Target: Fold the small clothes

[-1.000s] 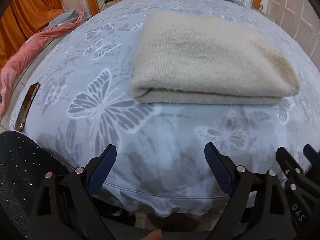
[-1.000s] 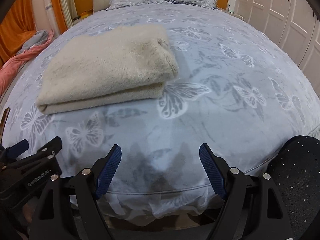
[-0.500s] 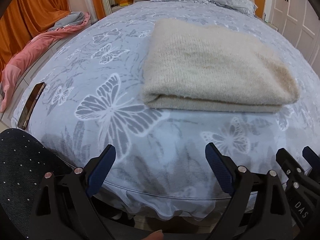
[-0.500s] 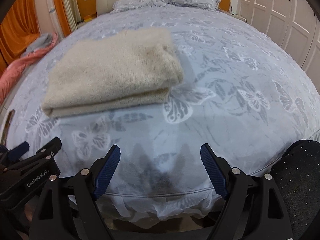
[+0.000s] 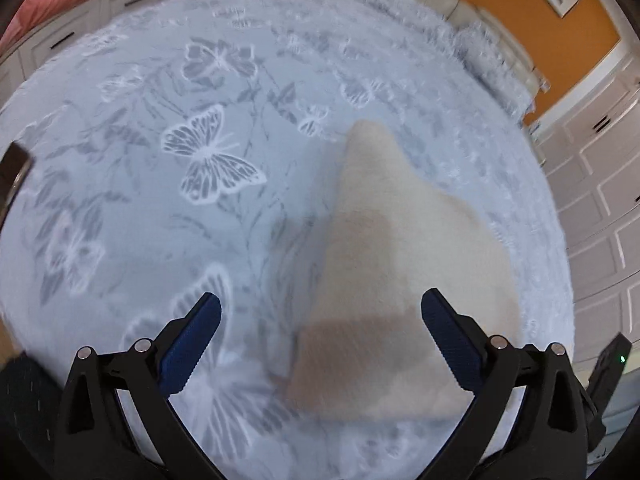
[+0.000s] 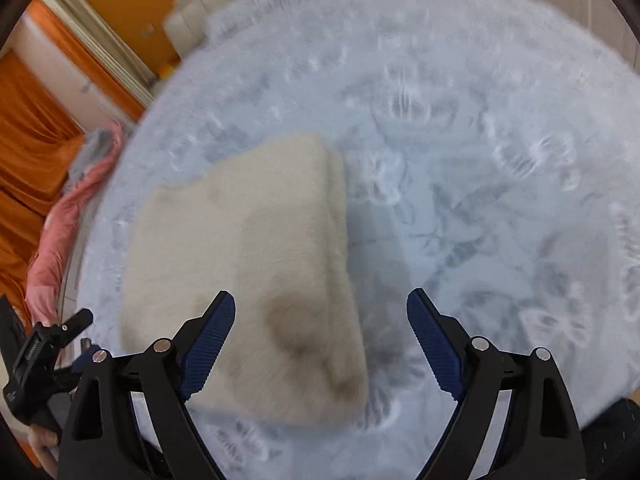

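sweater: cream knitted sweater (image 5: 404,264) lies folded into a thick pad on the bed, its surface blurred in both views; seen from the right wrist (image 6: 256,264) it has a stacked fold edge along its right side.
bed: bedspread (image 5: 168,240) is pale blue-grey with white butterfly print, and it fills nearly the whole of both views.
left gripper: left gripper (image 5: 320,320) points steeply down over the near end of the sweater; its jaws have just been opening and stand very wide, with the sweater's near left corner showing in the gap below them and neither pad pressing on it.
left fingers: blue ribbed pads on black arms; the left one (image 5: 192,344) hangs over bare bedspread, the other over the cream knit.
right gripper: right gripper (image 6: 320,320) is also tilted steeply down, jaws just been opening and now wide apart, straddling the sweater's right fold edge without gripping it.
right fingers: the left pad (image 6: 208,344) sits over the sweater, the right one over the bedspread.
shadow: a dark patch falls on the knit between the right gripper's jaws.
side of bed: pink cloth (image 6: 64,236) lies heaped along the bed's far left side, next to orange curtains (image 6: 28,140).
wall: white panelled cupboard doors (image 5: 596,196) stand past the bed's right side in the left wrist view.
tilt: both views show the room slanted and smeared.
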Motion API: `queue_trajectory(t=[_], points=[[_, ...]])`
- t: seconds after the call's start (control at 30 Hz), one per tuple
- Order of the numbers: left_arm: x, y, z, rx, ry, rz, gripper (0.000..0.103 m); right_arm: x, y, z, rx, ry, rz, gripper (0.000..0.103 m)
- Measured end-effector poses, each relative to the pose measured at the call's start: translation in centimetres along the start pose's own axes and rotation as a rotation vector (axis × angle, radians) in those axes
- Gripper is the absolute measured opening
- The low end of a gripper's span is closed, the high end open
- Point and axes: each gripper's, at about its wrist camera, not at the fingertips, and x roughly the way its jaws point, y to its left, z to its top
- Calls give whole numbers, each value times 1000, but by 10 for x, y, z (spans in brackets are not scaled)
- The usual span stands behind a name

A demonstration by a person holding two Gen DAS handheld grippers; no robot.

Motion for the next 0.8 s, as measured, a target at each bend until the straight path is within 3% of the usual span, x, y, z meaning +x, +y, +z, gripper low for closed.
queue_trajectory(t=[0.07,0.2,0.23,0.27,0.3,0.33,0.37,0.47,0.6,0.63,0.7,0.8], points=[[23,0,6,18,69,-29,98,27,-3,5,25,75,38,84],[57,-4,10,9,165,-103,95,64,6,3,83,185,139,67],[60,-4,10,-10,182,-140,77,65,9,2,85,174,134,58],[62,-6,10,-30,204,-197,64,65,16,4,68,169,142,43],[60,-10,12,-42,218,-212,57,62,22,6,44,161,140,38],[54,-17,15,-21,205,-199,40,51,33,12,-2,135,140,36],[45,-25,18,17,186,-203,35,39,39,16,-31,107,163,33],[-9,-59,26,123,97,-280,25,-20,60,32,-119,-9,252,31],[-75,-96,20,218,5,-426,8,-97,46,38,-143,-136,255,32],[-82,-105,16,225,8,-464,9,-108,34,37,-125,-149,243,33],[-80,-125,-3,243,23,-458,10,-114,3,31,-93,-140,212,37],[-39,-142,-36,264,83,-307,14,-72,-42,15,-54,-39,73,44]])
